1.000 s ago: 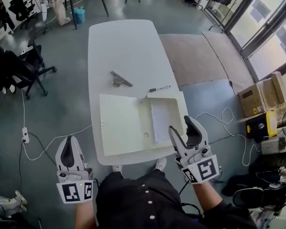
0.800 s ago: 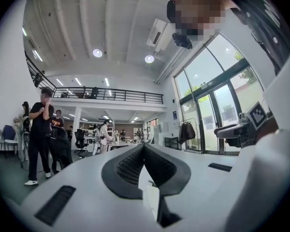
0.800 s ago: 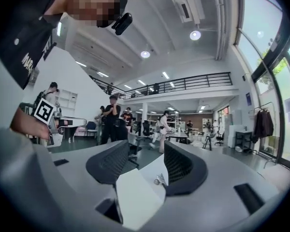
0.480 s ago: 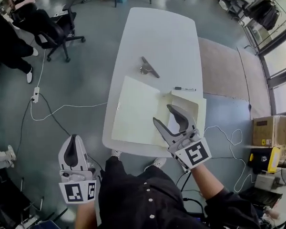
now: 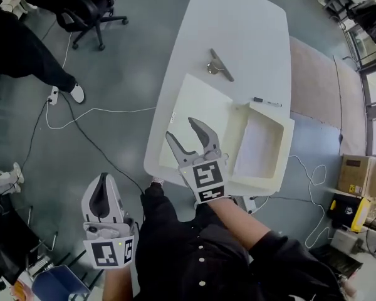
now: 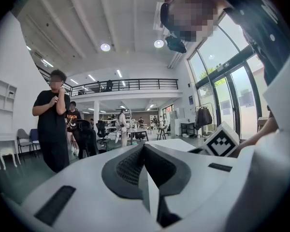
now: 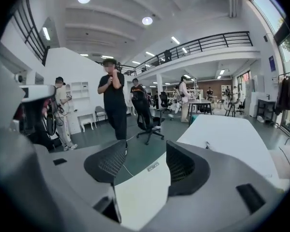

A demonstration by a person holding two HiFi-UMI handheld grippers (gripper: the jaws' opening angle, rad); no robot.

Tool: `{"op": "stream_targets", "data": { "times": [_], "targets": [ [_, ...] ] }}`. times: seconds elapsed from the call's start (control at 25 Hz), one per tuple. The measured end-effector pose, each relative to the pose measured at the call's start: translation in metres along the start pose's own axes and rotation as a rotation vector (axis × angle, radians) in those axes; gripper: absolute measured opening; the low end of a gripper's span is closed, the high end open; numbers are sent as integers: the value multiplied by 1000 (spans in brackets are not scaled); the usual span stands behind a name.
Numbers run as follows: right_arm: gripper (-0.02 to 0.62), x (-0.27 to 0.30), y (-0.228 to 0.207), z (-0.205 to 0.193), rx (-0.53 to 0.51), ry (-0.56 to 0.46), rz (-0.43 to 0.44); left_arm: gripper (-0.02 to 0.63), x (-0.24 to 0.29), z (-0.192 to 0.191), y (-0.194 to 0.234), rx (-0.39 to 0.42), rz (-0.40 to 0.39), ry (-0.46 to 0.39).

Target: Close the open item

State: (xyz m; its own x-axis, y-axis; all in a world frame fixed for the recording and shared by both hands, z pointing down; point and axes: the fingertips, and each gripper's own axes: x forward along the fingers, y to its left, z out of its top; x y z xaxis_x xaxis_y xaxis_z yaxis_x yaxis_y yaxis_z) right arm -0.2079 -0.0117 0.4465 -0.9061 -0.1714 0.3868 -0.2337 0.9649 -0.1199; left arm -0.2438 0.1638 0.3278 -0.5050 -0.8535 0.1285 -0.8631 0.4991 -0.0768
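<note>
The cream box (image 5: 287, 144) sat open on the desk (image 5: 238, 24), its lid (image 5: 200, 99) flat beside it. Our right gripper (image 5: 180, 128) hung over the lid's near edge, and its fingers had just been opening, holding nothing. If they came in too high, they could skid across the lid and shove the box. Our left gripper (image 5: 102, 179), off the desk, was clenched and empty.

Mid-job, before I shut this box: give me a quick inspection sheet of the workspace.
Surface: white table, work at its near end.
Job's things: cream box open, lid lying flat left of its base.
Clutter: marker and metal clip beyond the box.
Tongs: right tongs over the lid's near edge, jaws apart and just been opening, lid showing between them, ungripped; left tongs shut, empty, off the table.
Cables: white cable and black cable on the floor.
Surroundings: office chair, person, cardboard box.
</note>
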Motion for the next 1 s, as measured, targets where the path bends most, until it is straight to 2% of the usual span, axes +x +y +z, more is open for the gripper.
{"op": "stream_targets", "data": {
  "times": [0.28, 0.48, 0.64, 0.76, 0.88, 1.0],
  "targets": [
    [311, 48, 2, -53, 144, 183, -203, 17, -2, -24, -4, -8, -25, 68],
    [329, 64, -6, -86, 208, 290, -356, 17, 2, -37, -4, -28, -29, 92],
    [331, 74, -1, -102, 264, 359, -397, 17, 3, -46, -7, -37, -39, 124],
    [331, 74, -10, -114, 277, 414, -477, 17, 4, -51, -9, -40, -43, 140],
    [330, 74, -14, -118, 310, 440, -509, 17, 6, -53, -6, -43, -41, 144],
    [271, 74, -12, -114, 345, 438, -513, 16, 10, -54, -3, -54, -39, 140]
  ]
}}
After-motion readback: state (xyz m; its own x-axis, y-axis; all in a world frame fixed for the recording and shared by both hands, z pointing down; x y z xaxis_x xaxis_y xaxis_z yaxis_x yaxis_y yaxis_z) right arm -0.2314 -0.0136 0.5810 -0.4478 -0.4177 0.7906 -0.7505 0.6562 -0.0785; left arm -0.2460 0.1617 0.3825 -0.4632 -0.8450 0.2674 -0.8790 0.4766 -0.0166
